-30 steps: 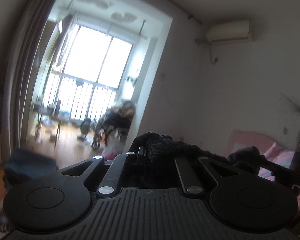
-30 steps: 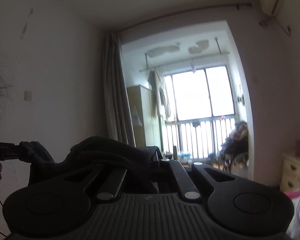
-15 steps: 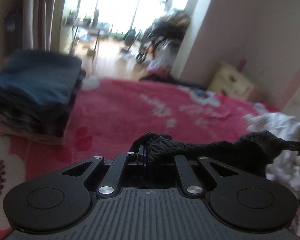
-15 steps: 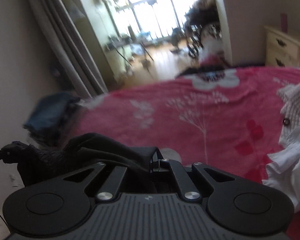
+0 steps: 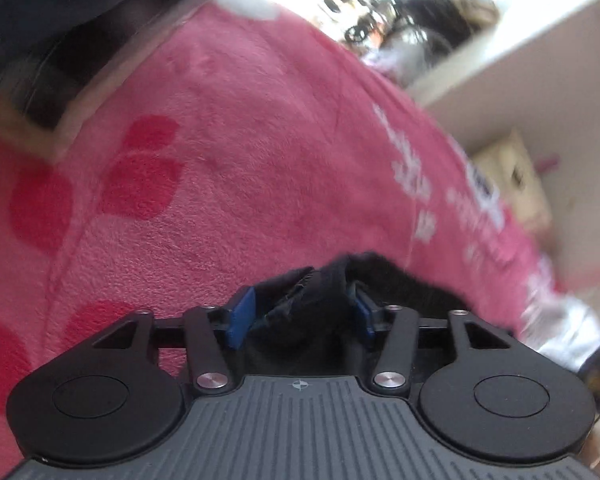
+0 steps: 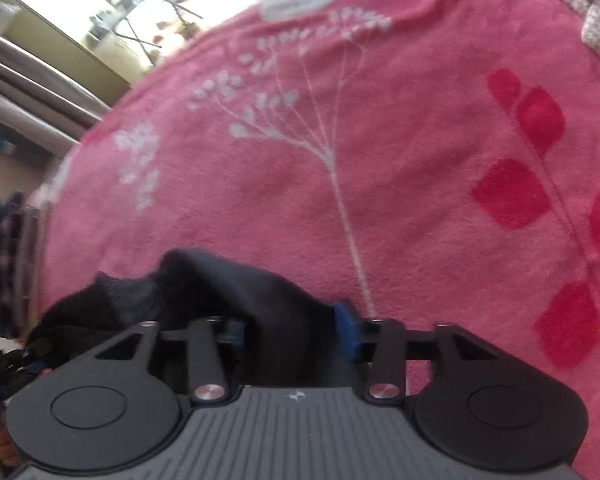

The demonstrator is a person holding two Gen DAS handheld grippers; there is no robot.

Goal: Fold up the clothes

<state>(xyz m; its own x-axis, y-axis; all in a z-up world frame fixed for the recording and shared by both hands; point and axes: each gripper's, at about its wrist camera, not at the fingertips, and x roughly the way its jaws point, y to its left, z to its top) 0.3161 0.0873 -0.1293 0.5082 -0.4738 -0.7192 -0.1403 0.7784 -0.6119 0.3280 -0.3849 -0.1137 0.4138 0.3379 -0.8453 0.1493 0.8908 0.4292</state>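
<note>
Both tools opening just now over pink bed blanket (image 6: pixel 380 184). Left tool (image 5: pixel 300 314) and right tool (image 6: pixel 292 330) standing parted, dark garment (image 6: pixel 236 288) lying loose between pads, sagging onto bed. Advising: be lifting clear gently, then smoothing cloth flat before folding.

Your work surface is a bed under a pink floral blanket (image 6: pixel 400 200), dark garment (image 6: pixel 228 288) draped on it at your near edge, folded stack (image 5: pixel 60 32) far left, pale clothes (image 6: pixel 596 8) at right.
</note>
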